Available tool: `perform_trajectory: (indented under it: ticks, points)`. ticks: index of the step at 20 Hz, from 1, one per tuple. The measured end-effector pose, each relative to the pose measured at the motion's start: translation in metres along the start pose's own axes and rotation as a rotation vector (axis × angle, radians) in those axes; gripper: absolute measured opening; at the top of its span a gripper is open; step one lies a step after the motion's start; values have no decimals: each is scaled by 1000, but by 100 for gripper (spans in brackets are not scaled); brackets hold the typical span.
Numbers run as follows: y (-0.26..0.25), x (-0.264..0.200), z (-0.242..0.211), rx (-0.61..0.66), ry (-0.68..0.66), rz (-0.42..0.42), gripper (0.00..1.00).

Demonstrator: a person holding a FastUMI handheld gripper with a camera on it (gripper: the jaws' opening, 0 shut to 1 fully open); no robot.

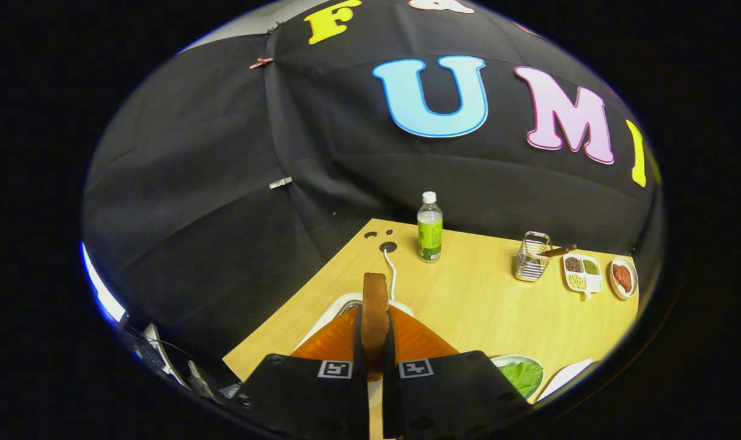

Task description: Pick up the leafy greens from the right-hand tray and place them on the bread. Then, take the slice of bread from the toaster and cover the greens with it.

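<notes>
A brown slice of bread (375, 305) stands on edge between my two fingers, and my gripper (374, 351) is shut on it. Right under and behind the slice is the white toaster (340, 307), mostly hidden by the fingers. Its white cable (392, 275) runs back to a hole in the wooden table (468, 305). Just right of my fingers sits a pale plate (532, 365) holding leafy greens (520, 376). A white tray's edge (566, 376) shows further right.
A clear bottle with a green label (430, 227) stands at the table's back. Further right are a wire basket (532, 256), a divided white dish of seeds (581, 273) and a small plate with something reddish-brown (622, 277). The table's left edge drops off beside the toaster.
</notes>
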State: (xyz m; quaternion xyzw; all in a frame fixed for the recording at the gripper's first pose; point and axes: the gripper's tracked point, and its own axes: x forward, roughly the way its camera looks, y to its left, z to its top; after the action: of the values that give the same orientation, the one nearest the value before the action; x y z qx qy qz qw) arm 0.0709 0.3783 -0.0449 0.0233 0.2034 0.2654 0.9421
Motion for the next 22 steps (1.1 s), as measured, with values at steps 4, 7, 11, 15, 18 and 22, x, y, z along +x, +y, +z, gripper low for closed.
perform_trajectory:
  ticks: [4,7,11,15,18,22]
  points:
    - [-38,-20,11,22,-41,-55,13]
    - [-73,-32,4,64,-44,-98,13]
    - [-115,-38,-23,146,-7,-141,13]
    - [-142,-38,-60,215,43,-156,13]
    - [-154,-38,-90,269,79,-159,13]
    - [-168,-31,-119,365,113,-140,13]
